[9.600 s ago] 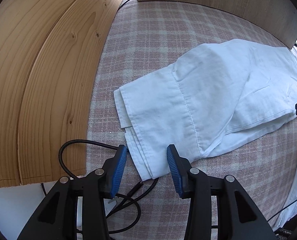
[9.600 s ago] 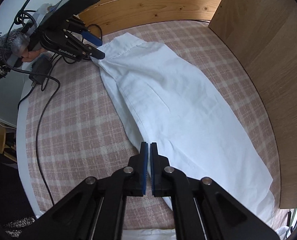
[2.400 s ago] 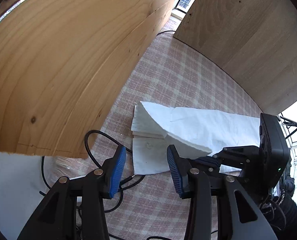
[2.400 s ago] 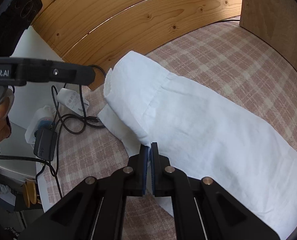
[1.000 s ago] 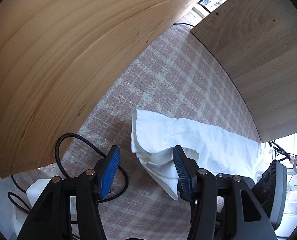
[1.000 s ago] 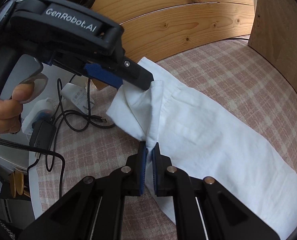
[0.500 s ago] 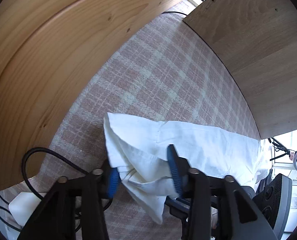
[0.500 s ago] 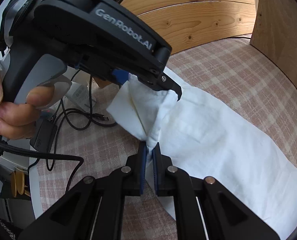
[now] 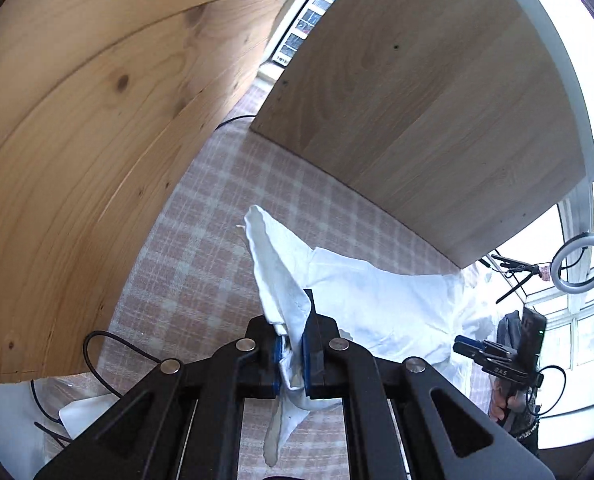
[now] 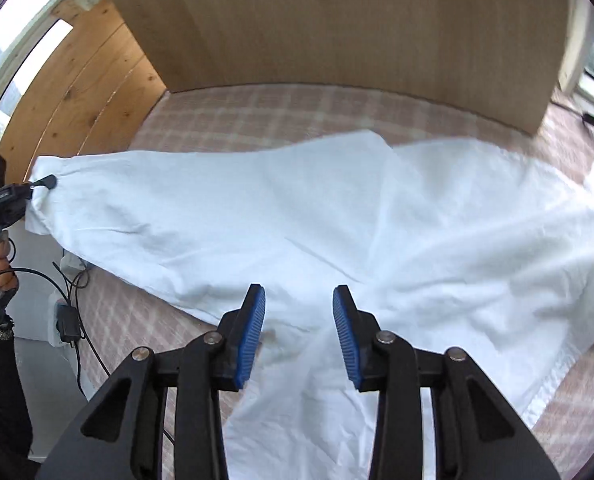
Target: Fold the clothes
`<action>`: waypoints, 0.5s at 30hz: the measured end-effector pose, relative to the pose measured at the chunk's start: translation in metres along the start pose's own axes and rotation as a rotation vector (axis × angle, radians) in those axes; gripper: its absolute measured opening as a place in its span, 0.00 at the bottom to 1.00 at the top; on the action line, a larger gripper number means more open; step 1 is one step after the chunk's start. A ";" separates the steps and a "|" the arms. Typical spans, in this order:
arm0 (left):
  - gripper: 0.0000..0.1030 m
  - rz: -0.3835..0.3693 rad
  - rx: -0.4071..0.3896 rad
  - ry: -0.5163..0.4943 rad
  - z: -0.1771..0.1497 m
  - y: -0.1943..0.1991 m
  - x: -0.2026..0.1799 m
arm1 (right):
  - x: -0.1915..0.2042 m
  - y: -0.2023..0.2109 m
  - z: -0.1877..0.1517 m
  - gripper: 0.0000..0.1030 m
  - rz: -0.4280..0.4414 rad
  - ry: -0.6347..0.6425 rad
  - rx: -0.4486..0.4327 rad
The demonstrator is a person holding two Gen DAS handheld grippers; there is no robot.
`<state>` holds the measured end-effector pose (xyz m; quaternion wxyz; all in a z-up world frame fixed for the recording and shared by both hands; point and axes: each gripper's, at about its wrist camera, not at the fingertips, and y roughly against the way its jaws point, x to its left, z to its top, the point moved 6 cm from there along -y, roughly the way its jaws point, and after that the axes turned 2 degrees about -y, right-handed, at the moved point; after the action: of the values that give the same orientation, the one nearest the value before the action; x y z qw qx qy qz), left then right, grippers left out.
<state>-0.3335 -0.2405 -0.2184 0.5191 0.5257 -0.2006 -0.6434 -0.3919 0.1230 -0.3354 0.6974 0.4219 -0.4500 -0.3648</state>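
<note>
Left wrist view: one white cotton garment, one end pinched between the two blue-padded fingers of the left gripper, fingers closed tight on the bunched cloth. Lifted at that end, a corner standing up above the pads, a tail hanging below them. Long axis running from the pads away to the right, toward the right gripper, seen small at the far end. Underneath, one pink checked cloth surface. Two wooden boards behind: a knotty pine board on the left, a pale smooth board on the right. One black cable looping by the pine board. One ring light at the window.

Right wrist view: same single white cotton garment spread across the checked surface, long axis left to right, narrow end at far left held in the left gripper. Right gripper with fingers parted, nothing between them, poised over the garment's near edge. One black adapter with cables at lower left.
</note>
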 end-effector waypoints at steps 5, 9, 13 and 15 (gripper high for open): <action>0.05 -0.063 -0.027 -0.071 -0.003 0.022 -0.044 | -0.025 0.012 0.000 0.34 -0.062 -0.046 -0.021; 0.05 -0.128 -0.037 -0.178 -0.018 0.042 -0.092 | -0.034 0.068 -0.019 0.32 0.036 -0.111 -0.132; 0.05 -0.173 -0.022 -0.292 -0.038 0.052 -0.137 | -0.086 0.111 -0.032 0.25 -0.041 -0.218 -0.197; 0.05 -0.197 -0.011 -0.342 -0.048 0.055 -0.159 | -0.125 0.090 -0.038 0.25 -0.089 -0.278 -0.201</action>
<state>-0.2808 -0.1079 -0.1174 0.4149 0.4229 -0.2298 -0.7721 -0.3859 0.2783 -0.3017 0.6503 0.3149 -0.4841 -0.4935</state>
